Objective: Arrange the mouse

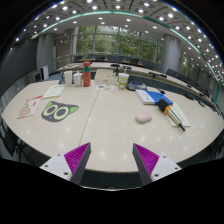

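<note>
Big table point(100, 120) w/ pink mouse point(144, 117) well beyond claw point(110, 158); claw released, nothing betw. fingers.

The tongs point(112, 160) are held level and point straight ahead, toward the far side of the scene. Their two fingers are spread wide apart with nothing between them. The left finger point(72, 160) and the right finger point(152, 160) sit at the same height, each tapering to a tip that leans inward. Both carry a ribbed magenta pad on the inner face. They hang in the air, touching nothing. No hand or sleeve shows.
</note>
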`<control>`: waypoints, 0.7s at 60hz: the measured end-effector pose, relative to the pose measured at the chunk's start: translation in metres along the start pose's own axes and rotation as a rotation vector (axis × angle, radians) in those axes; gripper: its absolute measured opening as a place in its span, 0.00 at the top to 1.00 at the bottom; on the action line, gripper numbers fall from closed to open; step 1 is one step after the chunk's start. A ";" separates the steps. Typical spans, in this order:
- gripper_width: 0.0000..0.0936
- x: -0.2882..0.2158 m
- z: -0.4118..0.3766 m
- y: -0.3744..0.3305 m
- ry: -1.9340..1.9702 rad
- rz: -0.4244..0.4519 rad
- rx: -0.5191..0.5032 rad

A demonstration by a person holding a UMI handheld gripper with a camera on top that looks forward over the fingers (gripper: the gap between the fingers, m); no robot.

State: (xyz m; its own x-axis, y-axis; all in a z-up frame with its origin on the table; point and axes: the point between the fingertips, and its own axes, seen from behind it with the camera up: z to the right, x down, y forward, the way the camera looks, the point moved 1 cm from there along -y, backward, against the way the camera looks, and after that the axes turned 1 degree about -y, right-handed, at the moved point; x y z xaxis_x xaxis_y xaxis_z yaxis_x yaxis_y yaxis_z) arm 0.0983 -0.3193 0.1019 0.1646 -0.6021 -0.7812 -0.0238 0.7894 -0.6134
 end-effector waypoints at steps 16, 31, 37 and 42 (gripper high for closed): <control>0.10 -0.015 0.117 0.134 0.041 0.024 0.044; 0.11 -0.036 0.149 0.224 0.109 0.001 0.004; 0.10 -0.046 0.150 0.244 0.115 -0.005 -0.013; 0.10 -0.056 0.152 0.257 0.123 -0.003 -0.019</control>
State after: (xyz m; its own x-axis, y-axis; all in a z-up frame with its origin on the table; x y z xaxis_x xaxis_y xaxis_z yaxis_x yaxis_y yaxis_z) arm 0.2331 -0.0643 0.0051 0.0420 -0.6157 -0.7868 -0.0422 0.7857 -0.6171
